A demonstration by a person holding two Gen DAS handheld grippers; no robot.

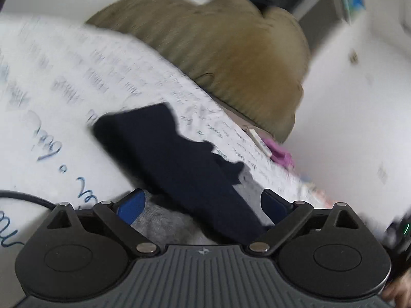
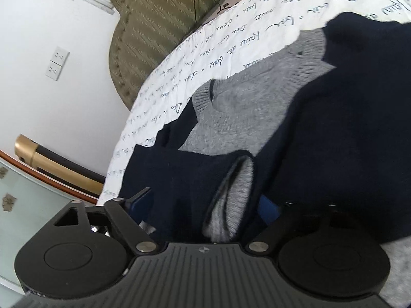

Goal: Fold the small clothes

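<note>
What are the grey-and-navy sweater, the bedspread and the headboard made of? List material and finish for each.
Grey-and-navy sweater: knit, likely wool or acrylic; ribbed collar and fuzzy matte surface show.
Bedspread: thin woven cloth, probably cotton; matte white, creased, printed with cursive script.
Headboard: padded upholstery in olive fabric with a woven pattern; stud-like dots along its edge, faint sheen. Fibre uncertain.

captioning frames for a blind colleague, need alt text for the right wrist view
The right tool has a navy and grey knit sweater bunched between its fingers, on a white bedspread printed with cursive writing. An olive headboard and white wall lie behind.
</note>
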